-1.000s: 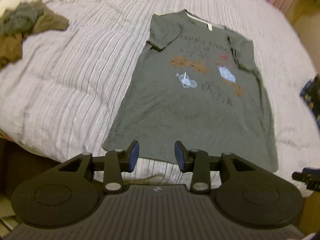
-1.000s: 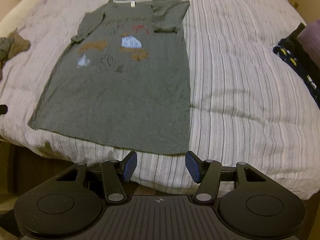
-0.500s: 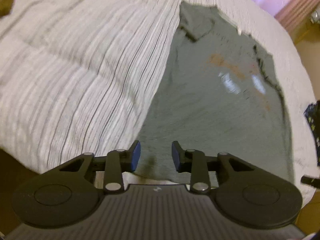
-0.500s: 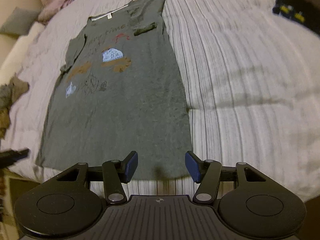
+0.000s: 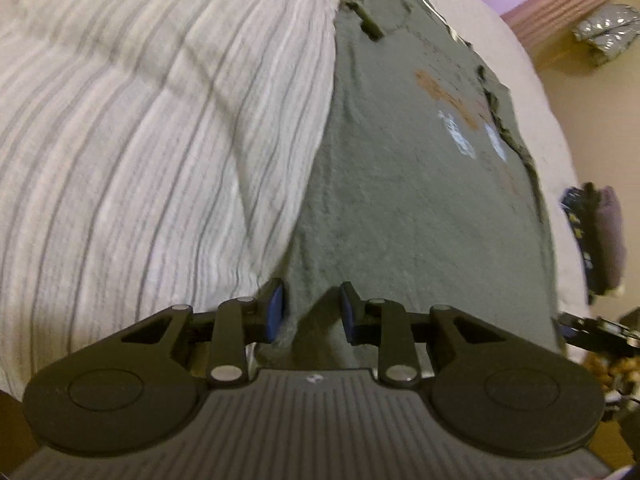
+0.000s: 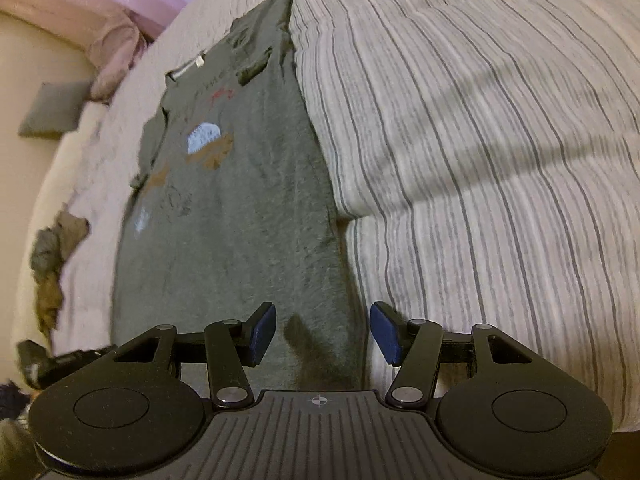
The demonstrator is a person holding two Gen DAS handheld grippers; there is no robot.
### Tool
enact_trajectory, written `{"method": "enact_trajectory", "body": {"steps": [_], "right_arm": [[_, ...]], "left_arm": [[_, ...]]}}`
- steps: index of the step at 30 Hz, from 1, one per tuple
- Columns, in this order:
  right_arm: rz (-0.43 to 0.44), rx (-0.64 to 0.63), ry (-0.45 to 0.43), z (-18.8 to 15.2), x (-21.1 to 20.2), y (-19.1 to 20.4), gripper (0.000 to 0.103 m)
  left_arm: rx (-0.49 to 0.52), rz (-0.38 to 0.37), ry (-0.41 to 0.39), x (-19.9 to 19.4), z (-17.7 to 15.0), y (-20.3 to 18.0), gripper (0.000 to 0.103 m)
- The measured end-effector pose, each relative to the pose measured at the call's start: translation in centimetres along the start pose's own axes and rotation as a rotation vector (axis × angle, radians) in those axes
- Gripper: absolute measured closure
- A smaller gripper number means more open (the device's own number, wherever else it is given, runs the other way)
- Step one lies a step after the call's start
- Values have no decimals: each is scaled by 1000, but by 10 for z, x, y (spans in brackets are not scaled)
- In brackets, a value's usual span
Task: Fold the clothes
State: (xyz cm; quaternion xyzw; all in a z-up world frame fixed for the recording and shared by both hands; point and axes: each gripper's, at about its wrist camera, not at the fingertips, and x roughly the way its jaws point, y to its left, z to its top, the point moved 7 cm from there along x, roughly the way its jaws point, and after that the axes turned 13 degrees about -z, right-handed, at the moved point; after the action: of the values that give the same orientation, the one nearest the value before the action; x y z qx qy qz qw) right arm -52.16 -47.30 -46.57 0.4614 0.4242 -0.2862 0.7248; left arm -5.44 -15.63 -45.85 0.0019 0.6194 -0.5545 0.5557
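A grey printed T-shirt (image 5: 420, 200) lies flat, face up, on a striped bed cover (image 5: 140, 140), collar at the far end. My left gripper (image 5: 311, 310) is open, its jaws straddling the shirt's near left hem corner, low over the cloth. In the right wrist view the same T-shirt (image 6: 240, 220) runs away from me. My right gripper (image 6: 323, 334) is open with its jaws around the near right hem corner, just above the fabric. Neither gripper holds anything.
The striped bed cover (image 6: 500, 160) spreads wide to the right. A pile of brown and grey clothes (image 6: 52, 260) lies at the left bed edge. Pink and grey pillows (image 6: 112, 56) sit at the head. Dark folded clothes (image 5: 592, 236) lie at the right.
Both grippers have dropped lower and moved forward to the shirt's near hem corners. The left jaws have narrowed a little. The shirt has not moved.
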Motion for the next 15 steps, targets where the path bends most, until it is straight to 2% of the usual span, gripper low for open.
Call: {"method": "enact_trajectory", "body": {"steps": [3,4,5,6,8,9,10,11,15], "right_arm": [[58,3,34,-2,-2,-3,49],[72,-1,50,-3,0,-3,60],[84,4,59,-3,2,-4,65],[94,19,60,-2,4,-6,66],[117,65,62,3,9,-11,67],[117,75,63,5,10,-12,72],[116,85,64,7,12,-14,96],[108,83,62,8,13,-14,101],[88,28,21,6,-5,-5,102]], "left_arm": [[-33,-41,4,-1,-1,4,79],[-46,-50,5,0,-1,5,79],[-51,-59,7,2,0,5,80],[-49,-68,12,3,0,4,81],[-38,-69,23,4,0,3,92],[-38,-71,29,5,-1,3,97],[-37,-72,32,5,-2,3,101],[-28,-75,30,3,-3,2,102],[27,-84,-10,-14,-5,-5,103]]}}
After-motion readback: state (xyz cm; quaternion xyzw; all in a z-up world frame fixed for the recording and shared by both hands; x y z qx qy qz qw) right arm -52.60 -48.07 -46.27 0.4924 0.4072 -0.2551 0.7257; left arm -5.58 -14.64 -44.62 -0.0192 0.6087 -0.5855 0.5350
